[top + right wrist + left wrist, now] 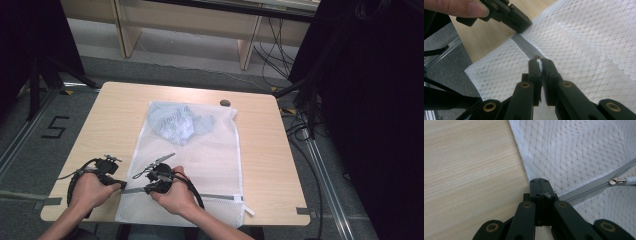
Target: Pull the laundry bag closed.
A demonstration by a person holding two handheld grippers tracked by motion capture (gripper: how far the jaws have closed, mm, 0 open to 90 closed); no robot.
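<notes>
Two grippers meet at the lower left of the high view, where you work the zipper [220,197] of a white mesh laundry bag [200,155] lying flat across the middle of the wooden table [110,115]. Your left gripper [121,185] has its jaws pressed together on the bag's edge at the zipper's end, as the left gripper view shows at lower centre. Your right gripper [148,189] has its jaws clamped on the white zipper pull [538,63], seen mid-frame in the right gripper view, close to the left gripper [524,26] at that frame's upper left. Judging by that, the pull sits near the zipper's left end, while the grey zipper band runs on toward the lower right of the high view; whether the teeth there are joined or parted cannot be told, so the run along the zipper appears to lie largely ahead. The bag itself looks thin and see-through, with a crumpled pale blue garment [177,122] already inside at its far end, upper centre of the high view.
</notes>
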